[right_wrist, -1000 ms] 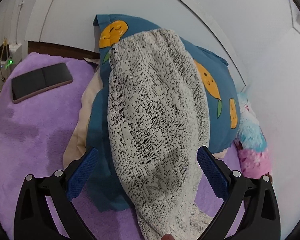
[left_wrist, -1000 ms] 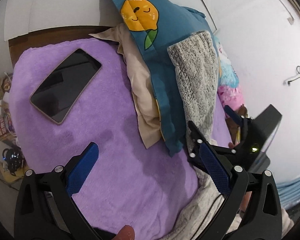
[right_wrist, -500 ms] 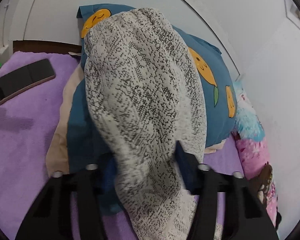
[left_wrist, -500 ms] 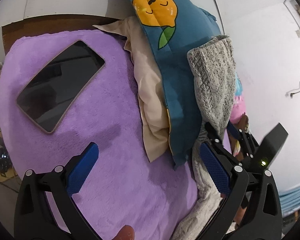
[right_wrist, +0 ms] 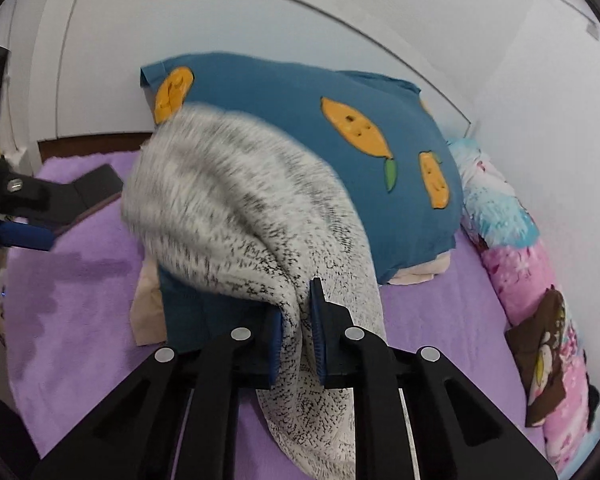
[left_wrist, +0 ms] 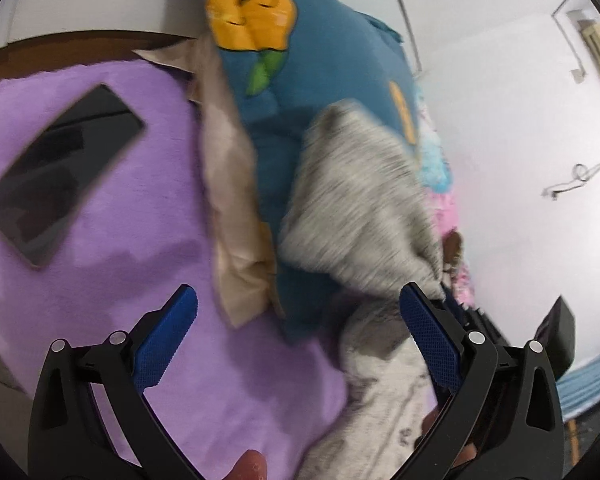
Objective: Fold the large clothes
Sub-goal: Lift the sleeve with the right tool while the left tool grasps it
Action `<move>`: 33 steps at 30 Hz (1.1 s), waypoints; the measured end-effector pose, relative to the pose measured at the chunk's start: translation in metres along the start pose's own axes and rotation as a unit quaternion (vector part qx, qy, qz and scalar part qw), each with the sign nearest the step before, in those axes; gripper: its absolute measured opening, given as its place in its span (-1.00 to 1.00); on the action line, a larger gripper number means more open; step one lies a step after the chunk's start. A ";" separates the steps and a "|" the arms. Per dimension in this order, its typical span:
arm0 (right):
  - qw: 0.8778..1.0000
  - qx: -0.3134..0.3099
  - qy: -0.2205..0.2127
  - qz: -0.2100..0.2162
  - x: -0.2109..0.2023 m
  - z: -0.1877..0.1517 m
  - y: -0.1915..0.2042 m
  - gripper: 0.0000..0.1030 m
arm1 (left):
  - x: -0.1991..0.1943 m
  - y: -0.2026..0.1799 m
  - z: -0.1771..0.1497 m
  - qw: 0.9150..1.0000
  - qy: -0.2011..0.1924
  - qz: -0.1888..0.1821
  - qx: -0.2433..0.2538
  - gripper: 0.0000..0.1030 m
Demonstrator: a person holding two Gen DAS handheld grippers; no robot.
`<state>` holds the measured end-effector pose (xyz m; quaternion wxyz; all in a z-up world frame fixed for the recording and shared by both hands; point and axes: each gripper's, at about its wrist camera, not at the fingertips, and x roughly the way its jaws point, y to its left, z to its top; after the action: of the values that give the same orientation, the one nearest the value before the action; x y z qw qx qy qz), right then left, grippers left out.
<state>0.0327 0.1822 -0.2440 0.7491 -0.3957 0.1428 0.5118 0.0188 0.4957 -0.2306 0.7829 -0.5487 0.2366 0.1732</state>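
The speckled grey sweater [right_wrist: 236, 216], earlier draped flat over the blue lemon pillow [right_wrist: 340, 128], is now bunching and lifting off it. The left gripper [left_wrist: 300, 340] is hovering wide open above the purple blanket [left_wrist: 100, 280], gripping nothing. The right gripper [right_wrist: 296, 328], open a second ago, is pinching the sweater's fold.

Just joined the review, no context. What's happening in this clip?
A person with a handheld gripper in each hand is folding clothes on a bed with a purple blanket. The right gripper has its jaws shut on a bunched fold of a grey knit sweater, which lies draped over a blue pillow. The left gripper is open over the blanket, holding nothing. A tablet lies further back on the blanket.
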 end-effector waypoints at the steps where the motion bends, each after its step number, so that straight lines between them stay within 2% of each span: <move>1: 1.000 0.002 -0.004 0.002 -0.007 -0.001 -0.002 -0.75 | 0.005 -0.004 -0.001 0.999 0.013 -0.037 -0.005 0.89; 3: 1.000 0.010 -0.009 0.004 -0.022 -0.004 -0.007 -0.75 | 0.017 -0.011 -0.008 0.996 0.035 -0.082 -0.021 0.89; 7: 1.000 0.012 -0.013 -0.002 -0.043 -0.009 -0.014 -0.75 | 0.028 -0.021 -0.022 0.987 0.051 -0.143 -0.054 0.89; 10: 1.000 0.021 -0.017 -0.005 -0.060 -0.012 -0.024 -0.75 | 0.028 -0.022 -0.030 0.984 0.057 -0.158 -0.056 0.89; 14: 0.999 0.044 -0.028 -0.006 -0.085 -0.013 -0.040 -0.75 | 0.034 -0.004 -0.049 0.972 0.077 -0.199 -0.096 0.89; 17: 0.998 0.058 -0.036 -0.005 -0.105 -0.015 -0.048 -0.75 | 0.045 0.003 -0.062 0.966 0.098 -0.209 -0.119 0.88; 19: 0.997 0.067 -0.041 -0.007 -0.118 -0.018 -0.052 -0.75 | 0.047 0.001 -0.066 0.963 0.097 -0.216 -0.127 0.88; 23: 0.996 0.076 -0.050 -0.015 -0.141 -0.026 -0.060 -0.75 | 0.047 -0.019 -0.071 0.949 0.091 -0.276 -0.124 0.88; 27: 0.995 0.084 -0.051 -0.026 -0.157 -0.035 -0.069 -0.75 | 0.062 -0.031 -0.072 0.935 0.100 -0.308 -0.146 0.88; 31: 0.994 0.091 -0.048 -0.036 -0.172 -0.047 -0.077 -0.75 | 0.056 -0.047 -0.073 0.932 0.089 -0.323 -0.139 0.87; 33: 0.994 0.095 -0.049 -0.039 -0.179 -0.055 -0.080 -0.75 | 0.057 -0.063 -0.079 0.938 0.094 -0.310 -0.123 0.82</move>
<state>0.0358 0.0117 -0.1325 0.8085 -0.3027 0.1382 0.4854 0.0853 0.4010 -0.2359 0.6980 -0.7009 0.1043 -0.1031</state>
